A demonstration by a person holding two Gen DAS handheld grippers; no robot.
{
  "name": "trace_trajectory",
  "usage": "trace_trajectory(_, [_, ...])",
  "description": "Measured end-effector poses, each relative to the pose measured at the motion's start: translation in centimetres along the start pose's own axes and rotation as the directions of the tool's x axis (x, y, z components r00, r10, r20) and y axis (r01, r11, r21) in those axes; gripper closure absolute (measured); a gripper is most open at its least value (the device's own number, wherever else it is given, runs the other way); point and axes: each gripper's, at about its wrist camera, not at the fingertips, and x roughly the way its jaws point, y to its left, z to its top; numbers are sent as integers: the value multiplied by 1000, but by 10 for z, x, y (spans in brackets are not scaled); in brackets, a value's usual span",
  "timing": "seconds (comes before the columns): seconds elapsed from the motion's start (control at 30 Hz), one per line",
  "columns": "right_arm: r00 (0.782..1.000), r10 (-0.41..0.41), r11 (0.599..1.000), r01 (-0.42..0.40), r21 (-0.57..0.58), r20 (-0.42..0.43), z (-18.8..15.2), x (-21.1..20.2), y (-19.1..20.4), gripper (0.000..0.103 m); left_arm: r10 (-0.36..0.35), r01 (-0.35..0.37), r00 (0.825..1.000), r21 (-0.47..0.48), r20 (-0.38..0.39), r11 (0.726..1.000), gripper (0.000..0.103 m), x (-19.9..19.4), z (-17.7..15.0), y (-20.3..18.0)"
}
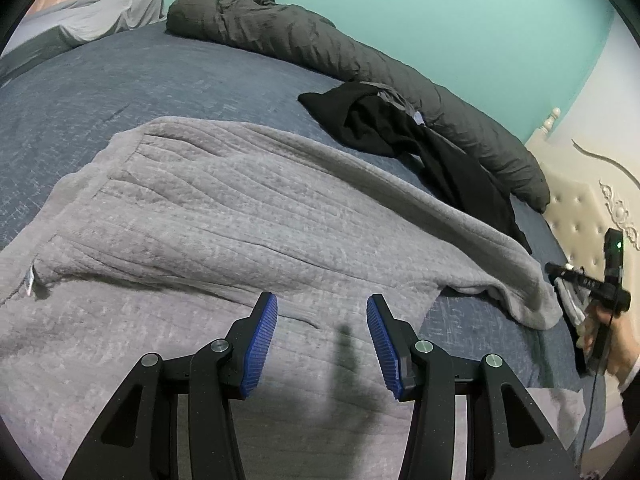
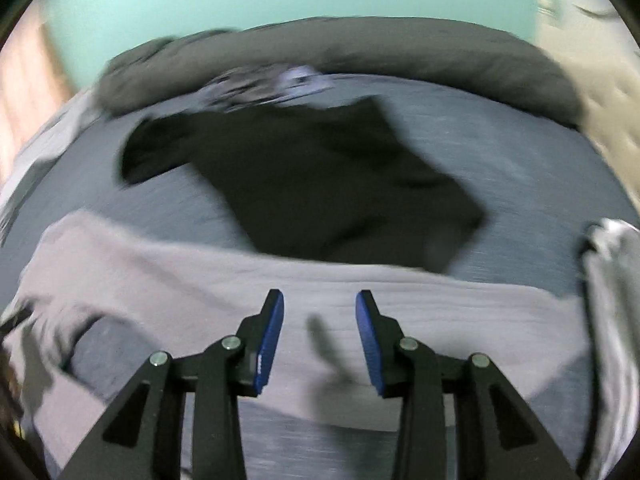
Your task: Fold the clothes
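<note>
We recorded a blue-grey bedspread (image 1: 120, 80) filling most of the left wrist view. A long dark grey duvet roll (image 1: 320, 48) lay along its far edge, from upper centre to the right of the frame, under a teal wall (image 1: 440, 8). The grey ribbed garment (image 1: 240, 220) spread across the centre and lower left, one edge folded over toward the right. A black garment (image 1: 400, 132) lay crumpled right of centre, touching the duvet roll. A cream tufted headboard (image 1: 580, 208) stood at far right.

The left gripper (image 1: 322, 344) hung over the grey garment at lower centre, jaws apart, holding nothing. The right wrist view was blurred; there the right gripper (image 2: 320, 340) also stood apart and empty above the grey garment.
</note>
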Motion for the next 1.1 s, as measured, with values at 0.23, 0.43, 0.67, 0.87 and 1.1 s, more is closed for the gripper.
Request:
trace_trajectory(0.23, [993, 118, 993, -118, 25, -5, -19, 17, 69, 63, 5, -5, 1000, -34, 4, 999, 52, -16, 2, 24])
trace_trajectory(0.43, [981, 183, 965, -192, 179, 64, -61, 0, 101, 57, 54, -52, 998, -74, 27, 996, 44, -51, 11, 59])
trace_trajectory(0.67, [967, 238, 943, -253, 215, 92, -106, -18, 142, 55, 151, -153, 987, -34, -60, 988, 30, -48, 68, 103])
trace_trajectory(0.87, [951, 275, 910, -306, 281, 144, -127, -19, 144, 44, 165, -175, 977, -65, -137, 982, 29, 0, 117, 131])
trace_trajectory(1.1, [947, 295, 909, -319, 269, 126, -131, -4, 139, 42, 233, -241, 958, -34, -168, 970, 29, 51, 143, 144])
